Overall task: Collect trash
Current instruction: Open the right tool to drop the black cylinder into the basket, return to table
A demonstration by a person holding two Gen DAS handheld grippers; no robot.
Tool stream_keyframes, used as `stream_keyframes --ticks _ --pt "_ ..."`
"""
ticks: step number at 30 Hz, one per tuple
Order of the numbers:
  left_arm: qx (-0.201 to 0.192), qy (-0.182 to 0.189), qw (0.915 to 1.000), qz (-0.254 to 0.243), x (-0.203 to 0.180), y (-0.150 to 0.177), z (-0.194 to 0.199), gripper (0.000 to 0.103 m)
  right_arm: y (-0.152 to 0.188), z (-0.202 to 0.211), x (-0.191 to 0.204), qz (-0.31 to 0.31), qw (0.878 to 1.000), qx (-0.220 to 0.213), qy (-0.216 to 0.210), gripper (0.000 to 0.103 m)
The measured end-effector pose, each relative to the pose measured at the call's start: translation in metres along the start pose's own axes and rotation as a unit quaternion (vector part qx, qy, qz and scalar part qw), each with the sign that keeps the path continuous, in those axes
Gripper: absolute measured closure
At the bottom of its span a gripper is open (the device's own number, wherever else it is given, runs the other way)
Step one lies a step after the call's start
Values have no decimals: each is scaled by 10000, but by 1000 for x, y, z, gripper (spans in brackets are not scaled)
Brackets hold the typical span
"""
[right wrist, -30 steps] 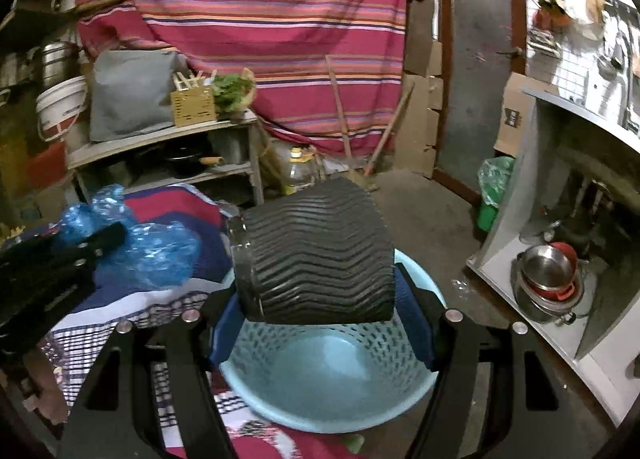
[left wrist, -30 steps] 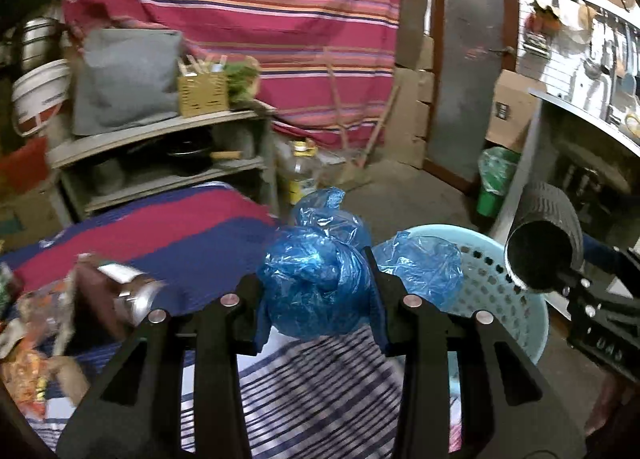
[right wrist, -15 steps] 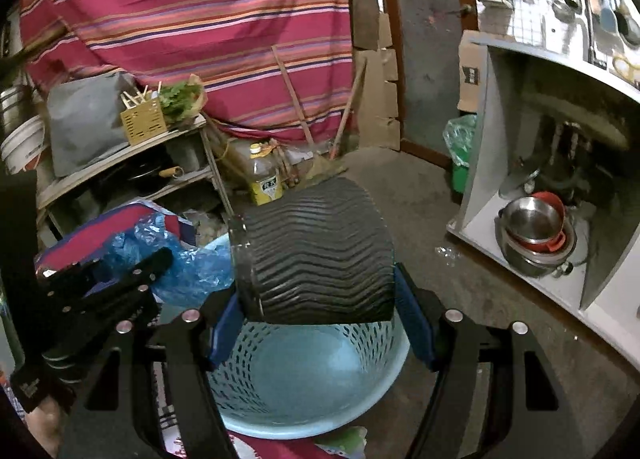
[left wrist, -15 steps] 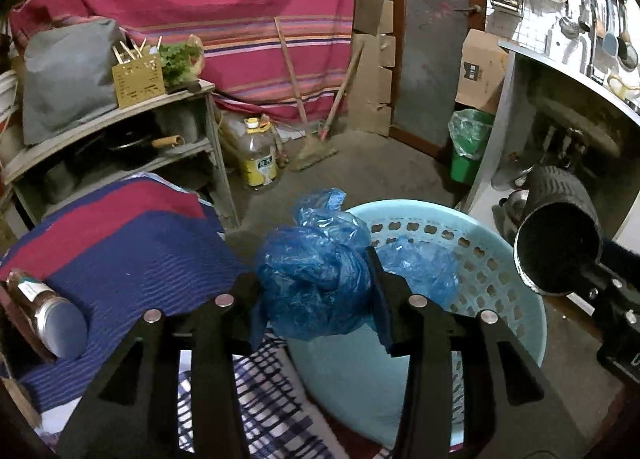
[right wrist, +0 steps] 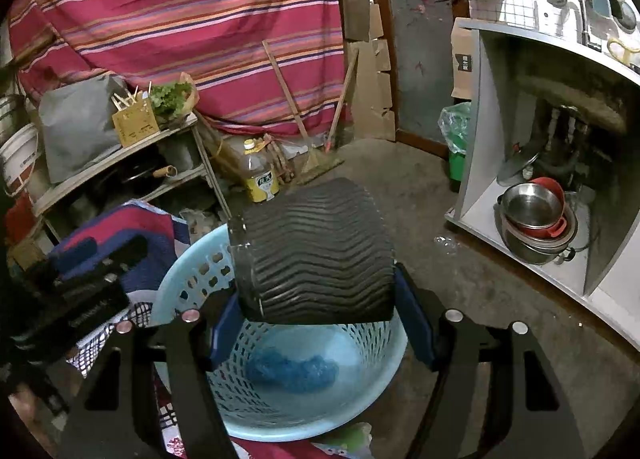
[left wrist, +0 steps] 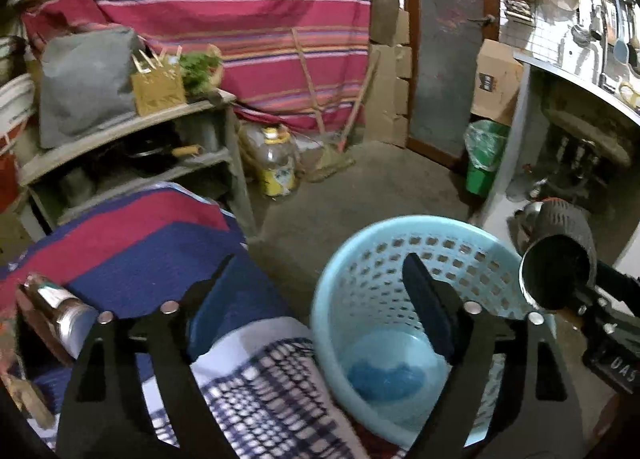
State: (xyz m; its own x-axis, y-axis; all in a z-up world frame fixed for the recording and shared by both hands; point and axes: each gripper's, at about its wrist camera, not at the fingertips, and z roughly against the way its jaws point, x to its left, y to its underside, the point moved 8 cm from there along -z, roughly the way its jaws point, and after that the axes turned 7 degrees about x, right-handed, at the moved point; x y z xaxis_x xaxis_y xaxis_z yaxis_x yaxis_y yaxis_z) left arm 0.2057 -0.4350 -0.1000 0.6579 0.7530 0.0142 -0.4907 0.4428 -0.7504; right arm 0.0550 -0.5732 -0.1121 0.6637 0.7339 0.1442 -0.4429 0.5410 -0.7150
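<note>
A light blue perforated basket (left wrist: 368,255) stands on the floor beside the cloth-covered table; it also shows in the right wrist view (right wrist: 184,287). A crumpled blue plastic bag (left wrist: 384,377) lies on its bottom, also seen in the right wrist view (right wrist: 292,373). My left gripper (left wrist: 320,279) is open and empty above the basket's left rim. My right gripper (right wrist: 312,299) is shut on a black ribbed paper cup (right wrist: 312,251), held on its side over the basket; the cup shows at the right in the left wrist view (left wrist: 560,255).
A table with a blue, red and checked cloth (left wrist: 160,251) holds a brown bottle (left wrist: 56,307) at the left. Behind are a shelf (left wrist: 120,131), an oil bottle (left wrist: 276,167), a green bin (left wrist: 484,155) and a cabinet with metal bowls (right wrist: 532,215).
My left gripper opened and the blue bag dropped into the basket. Both grippers moved over the basket; the right one still holds the cup.
</note>
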Motion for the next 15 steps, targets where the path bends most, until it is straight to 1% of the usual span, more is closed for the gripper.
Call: stream_keyframes --ticks 6,10,15 --pt "-116 -329 9993 93 28 -3 15 18 2 -11 20 355 9993 75 -7 35" --pt "-171 -543 9980 274 50 -1 29 13 4 -21 29 417 9990 150 -49 34" --pt "-206 -770 9955 512 80 4 48 12 4 -33 33 333 9992 213 -109 34"
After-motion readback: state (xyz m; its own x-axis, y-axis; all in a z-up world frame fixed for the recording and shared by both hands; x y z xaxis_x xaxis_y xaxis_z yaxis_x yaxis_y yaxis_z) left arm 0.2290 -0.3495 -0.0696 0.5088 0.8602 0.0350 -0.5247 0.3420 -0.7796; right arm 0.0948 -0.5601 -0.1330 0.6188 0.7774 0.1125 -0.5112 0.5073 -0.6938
